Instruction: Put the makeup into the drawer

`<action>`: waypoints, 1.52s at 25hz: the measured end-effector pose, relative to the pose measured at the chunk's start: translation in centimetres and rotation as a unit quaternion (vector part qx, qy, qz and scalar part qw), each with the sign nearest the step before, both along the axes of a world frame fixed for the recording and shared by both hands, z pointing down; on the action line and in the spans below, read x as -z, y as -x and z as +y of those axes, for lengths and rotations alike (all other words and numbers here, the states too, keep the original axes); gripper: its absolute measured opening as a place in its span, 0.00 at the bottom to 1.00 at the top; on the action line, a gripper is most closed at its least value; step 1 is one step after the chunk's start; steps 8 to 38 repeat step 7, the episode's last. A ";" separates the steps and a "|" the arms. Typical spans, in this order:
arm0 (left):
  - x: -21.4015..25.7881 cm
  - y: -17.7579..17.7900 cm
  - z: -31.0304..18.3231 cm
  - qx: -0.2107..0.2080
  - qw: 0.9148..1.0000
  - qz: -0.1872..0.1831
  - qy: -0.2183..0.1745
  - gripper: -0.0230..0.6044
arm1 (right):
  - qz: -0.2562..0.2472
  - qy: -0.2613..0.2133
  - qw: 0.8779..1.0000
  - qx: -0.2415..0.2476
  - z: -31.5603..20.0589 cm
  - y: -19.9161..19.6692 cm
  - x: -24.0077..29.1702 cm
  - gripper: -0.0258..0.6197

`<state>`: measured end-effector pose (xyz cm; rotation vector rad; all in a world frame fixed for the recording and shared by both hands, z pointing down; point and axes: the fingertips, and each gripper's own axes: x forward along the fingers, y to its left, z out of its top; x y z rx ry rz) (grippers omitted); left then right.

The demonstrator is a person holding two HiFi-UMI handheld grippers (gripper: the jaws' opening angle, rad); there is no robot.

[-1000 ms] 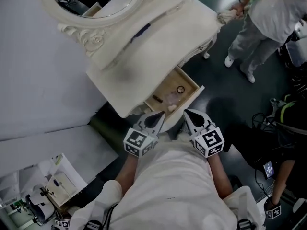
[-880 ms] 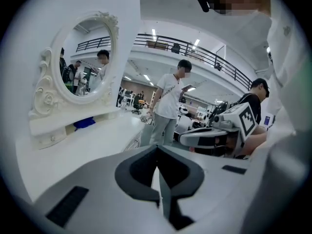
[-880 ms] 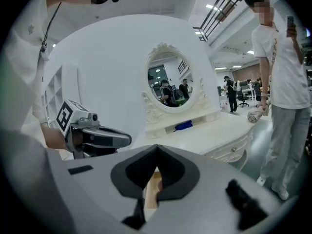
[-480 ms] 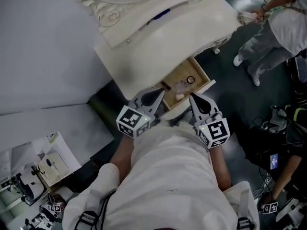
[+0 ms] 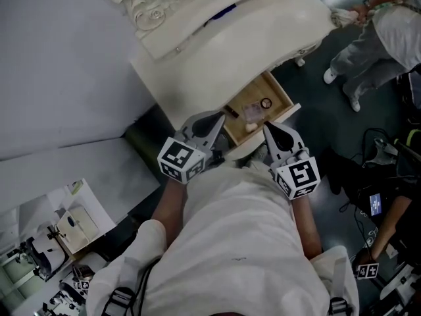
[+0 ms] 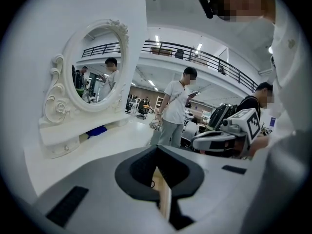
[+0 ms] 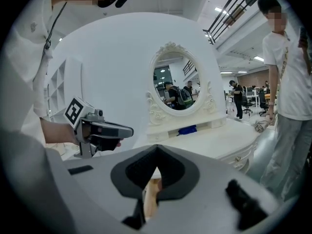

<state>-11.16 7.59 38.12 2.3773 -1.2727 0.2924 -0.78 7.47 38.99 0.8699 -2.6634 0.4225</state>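
Note:
The white dressing table [image 5: 217, 51] has its wooden drawer [image 5: 279, 94] pulled out. Inside lie a dark ring-shaped item [image 5: 266, 103], a clear packet [image 5: 252, 112], a small dark stick [image 5: 231, 112] and a pale round piece [image 5: 250, 126]. My left gripper [image 5: 212, 118] hovers at the drawer's near left corner, jaws shut and empty. Shut and empty too, my right gripper [image 5: 270, 129] hangs by the drawer's front edge. In the left gripper view the closed jaws [image 6: 157, 149] point over the tabletop. The right gripper view shows its jaws [image 7: 156, 152] closed as well.
An oval mirror [image 6: 100, 67] stands at the table's back, a blue item [image 6: 96, 130] on the shelf below it. A person [image 5: 375, 31] stands past the table's far corner; another sits at the lower right [image 5: 391, 206]. Boxes and gear [image 5: 59, 236] lie at the lower left.
Both grippers have shifted a little toward the open drawer and risen slightly, most of it early on. They stay shut and empty.

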 end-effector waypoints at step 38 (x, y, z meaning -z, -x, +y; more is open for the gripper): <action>-0.7 0.8 -0.1 0.004 1.000 0.001 0.007 0.05 | 0.009 0.005 1.000 0.004 0.1 0.5 -0.7 0.06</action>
